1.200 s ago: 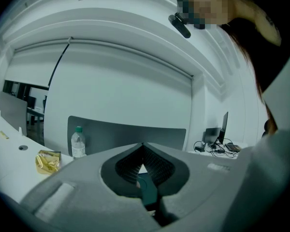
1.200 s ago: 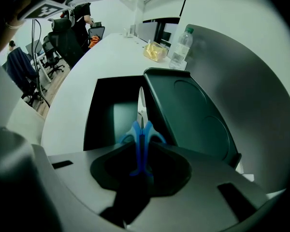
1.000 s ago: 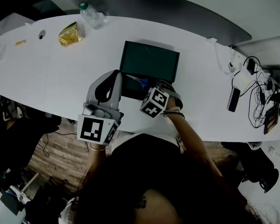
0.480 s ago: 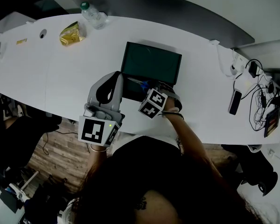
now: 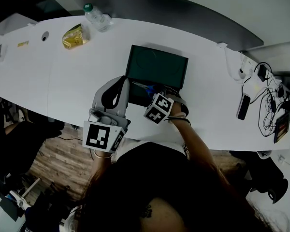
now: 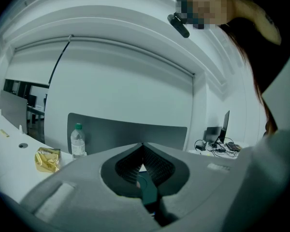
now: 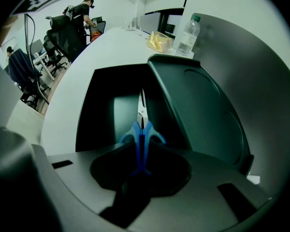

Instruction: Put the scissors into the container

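Note:
The dark green container (image 5: pixel 137 94) lies on the white table (image 5: pixel 63 81) with its lid (image 5: pixel 157 66) swung open on the far side. The scissors (image 5: pixel 144 86) have blue handles (image 7: pixel 141 134). My right gripper (image 5: pixel 153 92) is shut on those handles, and the metal blades (image 7: pixel 140 109) point down into the container's box (image 7: pixel 106 112), next to the raised lid (image 7: pixel 198 110). My left gripper (image 5: pixel 125 81) is at the box's left side. Its jaws are shut on a thin dark green edge (image 6: pixel 147 190), the container's wall.
A water bottle (image 5: pixel 95 15) and a yellow snack bag (image 5: pixel 73 36) lie at the table's far left. A phone (image 5: pixel 242 105) and a tangle of cables (image 5: pixel 268 100) sit at the right. Office chairs and a person (image 7: pixel 82 13) stand beyond the table's end.
My left gripper has edged slightly right along the container's left side. The right gripper with the scissors has hardly moved.

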Motion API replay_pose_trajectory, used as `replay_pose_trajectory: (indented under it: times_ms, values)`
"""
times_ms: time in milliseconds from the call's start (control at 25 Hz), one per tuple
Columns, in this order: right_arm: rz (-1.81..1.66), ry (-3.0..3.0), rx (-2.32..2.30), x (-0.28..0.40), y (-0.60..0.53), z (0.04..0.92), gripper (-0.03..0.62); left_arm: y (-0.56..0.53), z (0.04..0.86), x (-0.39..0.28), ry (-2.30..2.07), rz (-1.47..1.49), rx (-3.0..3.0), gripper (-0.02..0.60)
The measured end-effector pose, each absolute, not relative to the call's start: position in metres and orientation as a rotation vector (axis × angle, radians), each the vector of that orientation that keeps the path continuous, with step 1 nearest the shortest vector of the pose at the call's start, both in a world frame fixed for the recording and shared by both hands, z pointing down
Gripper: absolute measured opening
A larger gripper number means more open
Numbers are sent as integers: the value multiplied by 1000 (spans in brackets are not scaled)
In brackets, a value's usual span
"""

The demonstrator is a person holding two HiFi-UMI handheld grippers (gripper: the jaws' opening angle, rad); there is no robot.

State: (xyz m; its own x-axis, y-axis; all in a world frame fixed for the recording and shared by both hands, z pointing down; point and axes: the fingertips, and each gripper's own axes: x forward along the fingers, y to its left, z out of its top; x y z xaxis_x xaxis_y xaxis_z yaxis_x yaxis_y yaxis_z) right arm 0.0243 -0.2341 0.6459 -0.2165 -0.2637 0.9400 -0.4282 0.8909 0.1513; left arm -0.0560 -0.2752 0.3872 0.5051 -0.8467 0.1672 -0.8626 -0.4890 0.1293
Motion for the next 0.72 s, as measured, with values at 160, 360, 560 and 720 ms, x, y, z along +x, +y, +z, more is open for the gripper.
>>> replay_pose_trajectory:
  times_ms: [160, 360, 560, 720]
  values:
    - [158, -1806, 516, 25, -233, 646, 95, -273, 387, -56, -1468, 132, 2557, 11]
    - [142, -1796, 510, 28, -233, 650, 101, -270, 389, -55, -1465, 154, 2559, 12]
    - [149, -1800, 512, 28, -231, 649, 112, -266, 389, -58, -1480, 155, 2552, 12]
    - [146, -1802, 518, 29, -231, 647, 118, -265, 387, -58, -1477, 148, 2553, 12]
